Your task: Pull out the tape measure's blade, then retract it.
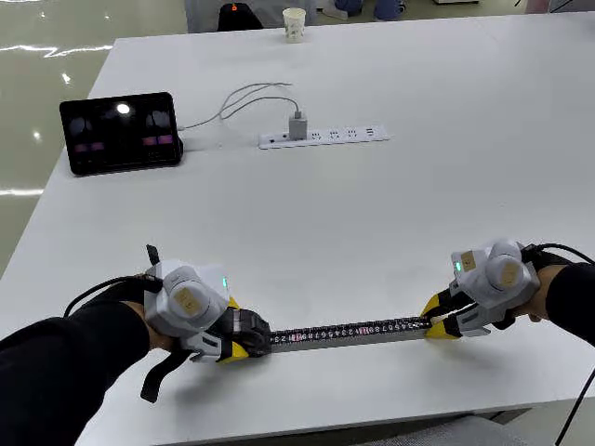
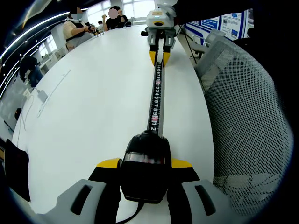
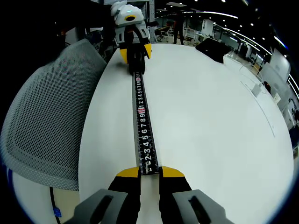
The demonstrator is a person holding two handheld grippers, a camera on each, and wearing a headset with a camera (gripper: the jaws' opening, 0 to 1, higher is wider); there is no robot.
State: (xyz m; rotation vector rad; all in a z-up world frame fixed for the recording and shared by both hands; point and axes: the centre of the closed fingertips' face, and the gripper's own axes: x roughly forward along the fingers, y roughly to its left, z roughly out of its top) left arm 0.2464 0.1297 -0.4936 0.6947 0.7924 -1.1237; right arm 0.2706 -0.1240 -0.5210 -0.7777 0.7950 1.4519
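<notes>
The black tape measure case (image 1: 244, 331) (image 2: 145, 163) lies near the table's front edge, and my left gripper (image 1: 231, 338) (image 2: 145, 164) is shut on it. Its dark blade (image 1: 349, 332) (image 2: 156, 99) (image 3: 142, 126), printed with white and red numbers, stretches flat along the table to the right. My right gripper (image 1: 437, 320) (image 3: 149, 171) is shut on the blade's end. In the left gripper view the right gripper (image 2: 160, 50) sits at the far end of the blade; in the right gripper view the left gripper (image 3: 134, 50) holds the case at the far end.
A white table (image 1: 372, 223) carries a dark tablet (image 1: 121, 132) at the back left, a white power strip (image 1: 323, 137) with a plugged charger and cables, and a paper cup (image 1: 294, 24) at the far edge. A grey mesh chair (image 2: 247, 116) (image 3: 42, 121) stands by the table's near edge.
</notes>
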